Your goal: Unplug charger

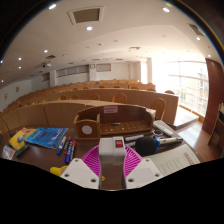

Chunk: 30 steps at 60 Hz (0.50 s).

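Observation:
A white power strip (118, 150) with a red switch (119, 143) lies on the wooden desk (112, 172), its switch end between my fingers. A black charger (147, 146) sits just beyond my right fingertip, beside the strip; I cannot tell whether it is plugged in. A dark cable (172, 143) runs off from it to the right. My gripper (113, 153) is open, with its magenta pads on either side of the strip. The left pad (92, 160) and the right pad (134, 158) both show.
A blue book (42, 137) and several pens (65, 148) lie to the left of the fingers. A white flat object (165, 128) lies beyond the charger. Rows of wooden lecture-hall desks (95, 100) rise behind, with bright windows (185, 80) at the right.

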Motion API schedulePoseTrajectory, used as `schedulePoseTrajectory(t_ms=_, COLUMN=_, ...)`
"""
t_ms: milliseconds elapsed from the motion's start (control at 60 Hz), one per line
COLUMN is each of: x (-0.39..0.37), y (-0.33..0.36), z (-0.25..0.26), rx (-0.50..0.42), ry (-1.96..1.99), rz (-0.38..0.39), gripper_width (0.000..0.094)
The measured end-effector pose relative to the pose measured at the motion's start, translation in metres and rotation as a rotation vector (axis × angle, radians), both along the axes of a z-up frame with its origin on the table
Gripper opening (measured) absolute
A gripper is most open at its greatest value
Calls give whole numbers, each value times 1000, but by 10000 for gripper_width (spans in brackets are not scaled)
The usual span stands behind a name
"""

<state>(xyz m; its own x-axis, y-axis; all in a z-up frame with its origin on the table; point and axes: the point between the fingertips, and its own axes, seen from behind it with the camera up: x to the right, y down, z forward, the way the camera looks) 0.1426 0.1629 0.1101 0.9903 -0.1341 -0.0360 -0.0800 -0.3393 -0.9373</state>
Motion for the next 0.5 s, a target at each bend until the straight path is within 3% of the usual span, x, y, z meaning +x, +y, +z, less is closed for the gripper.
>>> schedulePoseTrajectory(t_ms=167, x=22, y=-5, z=-71, rx=-151, ry=83, rz=10, gripper_width=308)
schedulePoseTrajectory(t_ms=350, x=30, y=-16, z=-92, rx=-204, ry=112, rz=15, gripper_width=395)
schedulePoseTrajectory(t_ms=417, x=33, y=-19, z=-91, rx=-216, ry=92, rz=10, gripper_width=490)
schedulePoseTrajectory(t_ms=500, x=36, y=-23, z=-84, rx=-223, ry=49, rz=11, gripper_width=734)
